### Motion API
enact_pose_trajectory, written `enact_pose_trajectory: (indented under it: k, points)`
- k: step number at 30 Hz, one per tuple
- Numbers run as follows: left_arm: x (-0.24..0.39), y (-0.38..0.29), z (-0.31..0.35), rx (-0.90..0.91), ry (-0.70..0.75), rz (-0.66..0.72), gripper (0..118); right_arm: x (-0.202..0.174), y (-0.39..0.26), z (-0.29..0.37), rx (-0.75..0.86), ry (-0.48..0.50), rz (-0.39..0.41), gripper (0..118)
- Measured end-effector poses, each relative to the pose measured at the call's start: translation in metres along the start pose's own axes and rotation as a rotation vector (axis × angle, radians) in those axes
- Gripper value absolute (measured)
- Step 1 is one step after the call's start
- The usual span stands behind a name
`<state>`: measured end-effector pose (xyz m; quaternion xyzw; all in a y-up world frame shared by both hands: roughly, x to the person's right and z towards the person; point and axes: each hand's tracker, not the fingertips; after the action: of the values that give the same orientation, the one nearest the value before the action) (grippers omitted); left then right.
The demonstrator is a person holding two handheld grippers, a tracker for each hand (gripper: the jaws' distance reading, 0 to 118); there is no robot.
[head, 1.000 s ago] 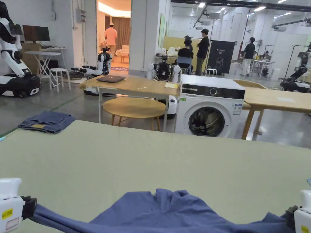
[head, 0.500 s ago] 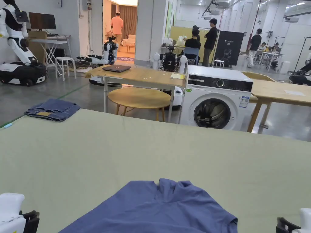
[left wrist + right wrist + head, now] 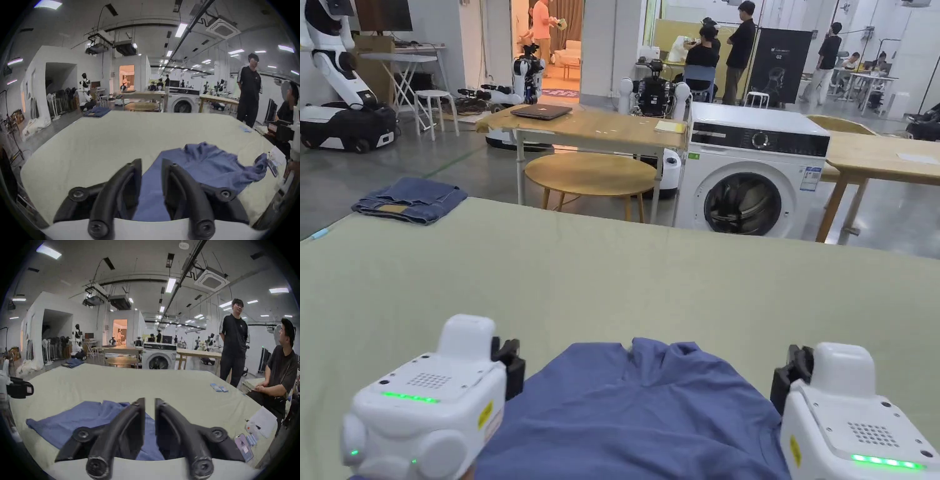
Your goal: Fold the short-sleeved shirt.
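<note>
A: Progress on the fold? Note what showed.

B: Early stage, by my reading. Blue shirt (image 3: 637, 412) lay at lower centre of the head view on the green table (image 3: 612, 281), collar end toward the far side, bunched there. One sleeve (image 3: 259, 164) stood crumpled at right of the left gripper view. No clean fold line visible; smoothing and all folds looked still to do.

A: Tongs?

B: Left tongs (image 3: 151, 165) sat low over the shirt's left edge, jaws parted with a gap, cloth visible between them but not pinched as far as I could tell. Right tongs (image 3: 150, 401) over the shirt's right side, jaws nearly together, a narrow gap, holding nothing.

A: Containers?

B: Only the washing machine (image 3: 753, 178) at upper right of centre in the head view, well apart; drum looked dark, contents could not be told. Folded jeans (image 3: 409, 200) lay on the table's far left corner.
</note>
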<state>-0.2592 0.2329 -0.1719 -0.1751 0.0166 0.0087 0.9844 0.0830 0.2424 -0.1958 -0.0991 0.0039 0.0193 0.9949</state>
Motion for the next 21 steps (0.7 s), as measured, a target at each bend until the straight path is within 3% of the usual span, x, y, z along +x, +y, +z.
enact_pose_trajectory:
  k: [2, 11, 16, 21]
  points:
    - [0.017, 0.006, 0.001, 0.051, 0.013, -0.028, 0, -0.005, 0.003, 0.001, 0.024, 0.032, -0.038, 0]
    - [0.045, 0.009, 0.011, 0.117, 0.026, -0.076, 0, -0.032, 0.004, 0.013, 0.035, 0.073, -0.048, 0]
    - [0.015, -0.002, 0.011, -0.038, 0.033, -0.070, 0, -0.043, -0.003, 0.006, 0.006, 0.106, -0.019, 0]
    - [-0.062, -0.014, 0.009, -0.262, 0.037, 0.060, 0, -0.047, -0.011, -0.003, -0.033, 0.130, 0.001, 0]
